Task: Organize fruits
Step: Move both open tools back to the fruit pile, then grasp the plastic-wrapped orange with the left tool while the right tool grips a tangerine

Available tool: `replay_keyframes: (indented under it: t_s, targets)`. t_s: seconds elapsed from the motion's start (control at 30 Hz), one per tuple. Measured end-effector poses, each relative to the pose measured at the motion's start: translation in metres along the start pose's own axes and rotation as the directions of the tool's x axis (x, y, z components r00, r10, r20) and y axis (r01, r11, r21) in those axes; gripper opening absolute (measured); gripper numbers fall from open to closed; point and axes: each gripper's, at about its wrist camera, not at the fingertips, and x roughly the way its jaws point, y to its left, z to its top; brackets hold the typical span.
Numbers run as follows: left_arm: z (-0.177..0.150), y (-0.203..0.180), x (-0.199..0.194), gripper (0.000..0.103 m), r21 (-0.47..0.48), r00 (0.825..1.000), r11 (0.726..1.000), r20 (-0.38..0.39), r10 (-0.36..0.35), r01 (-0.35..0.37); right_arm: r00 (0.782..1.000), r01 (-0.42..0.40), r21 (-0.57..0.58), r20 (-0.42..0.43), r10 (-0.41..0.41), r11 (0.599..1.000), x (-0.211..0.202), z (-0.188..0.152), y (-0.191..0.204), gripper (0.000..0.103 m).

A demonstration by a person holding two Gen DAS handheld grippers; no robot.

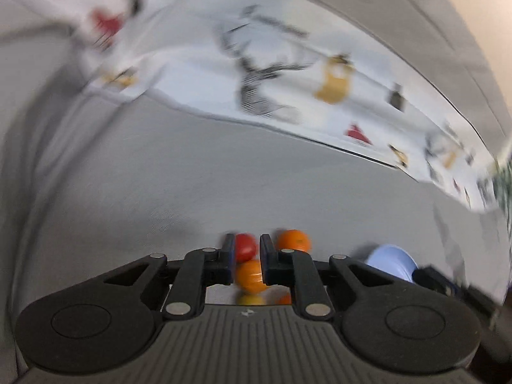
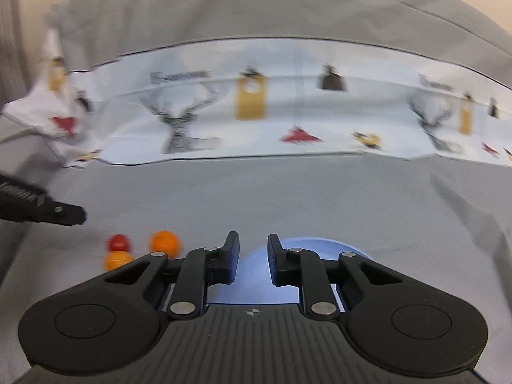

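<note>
Nothing sorted yet, as far as visible: red fruit, orange fruit and a second orange one sit loose in a cluster on the grey-clothed bench, beside the light blue bowl, which looks empty where it shows. Left tongs narrow, hovering over the cluster, fruit seen through the gap, no grip evident. Right tongs closed down narrow and empty, over the bowl. Every fruit in view apparently still needs moving, bowl the likely target
</note>
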Motion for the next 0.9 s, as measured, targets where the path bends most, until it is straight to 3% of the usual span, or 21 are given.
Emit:
replay_keyframes:
  t_s: [0.13, 0.27, 0.37, 0.47, 0.57, 0.9]
  targets:
    - [-0.001, 0.004, 0.009, 0.016, -0.025, 0.998, 0.999, -0.061, -0.022, 0.02, 0.992, -0.118, -0.052, -0.051, 0.115, 0.992, 0.009, -0.004, 0.029, 0.02]
    - [-0.005, 0.001, 0.016, 0.017, -0.011, 0.996, 1.0, -0.083, -0.019, 0.018, 0.982, -0.169, -0.06, -0.097, 0.163, 0.984, 0.023, -0.011, 0.053, 0.021]
    - [-0.008, 0.002, 0.026, 0.021, -0.013, 0.992, 1.0, -0.12, -0.025, 0.024, 0.979, -0.182, -0.046, -0.101, 0.177, 0.982, 0.031, -0.014, 0.062, 0.031]
    - [-0.009, 0.0, 0.036, 0.034, -0.014, 0.99, 1.0, -0.139, -0.017, 0.016, 0.973, -0.185, -0.017, -0.145, 0.181, 0.983, 0.043, -0.019, 0.067, 0.046]
    - [-0.007, 0.0, 0.043, 0.048, -0.019, 0.989, 1.0, -0.145, -0.002, -0.001, 0.969, -0.184, -0.027, -0.173, 0.177, 0.983, 0.052, -0.023, 0.075, 0.051]
    - [-0.007, -0.011, 0.064, 0.052, 0.013, 0.984, 1.0, -0.179, 0.007, -0.004, 0.96, -0.149, -0.017, -0.242, 0.141, 0.989, 0.071, -0.029, 0.079, 0.052]
